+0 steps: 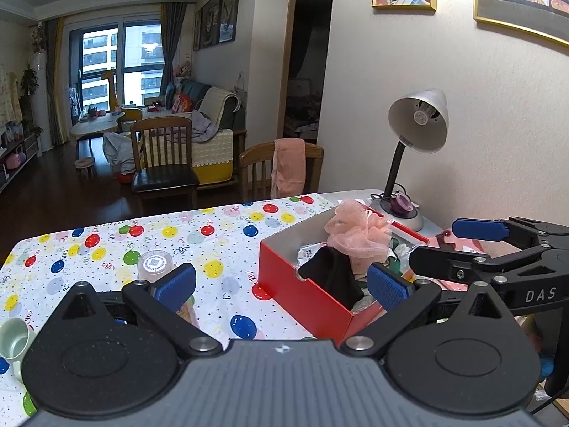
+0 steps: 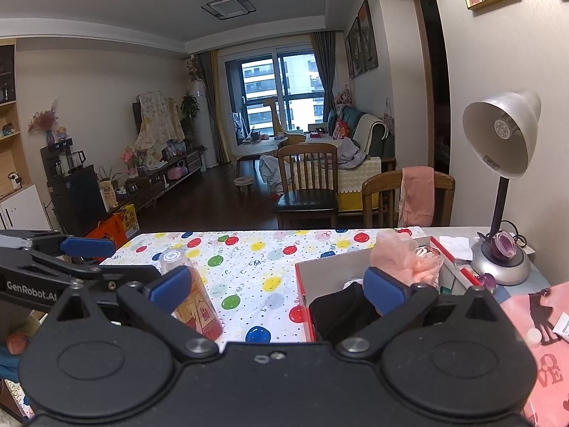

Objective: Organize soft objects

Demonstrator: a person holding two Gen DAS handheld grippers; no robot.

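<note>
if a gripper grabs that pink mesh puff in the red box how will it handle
The pink mesh puff looks like gathered netting, so it would probably squash and spring back rather than hold its shape. It likely weighs very little for its bulk. Its loose ruffles overhang the red box, so they might snag on the rim.

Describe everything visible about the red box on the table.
The red box is an open, lidless rectangular carton, like cardboard, red outside and pale grey-white inside, with a small notch in its near rim. It sits flat on the balloon-print tablecloth, near the desk lamp. A pink mesh bath pouf rests atop its contents, a black cloth drapes over the near edge, and packets lie beneath. Neither gripper touches it.
</note>
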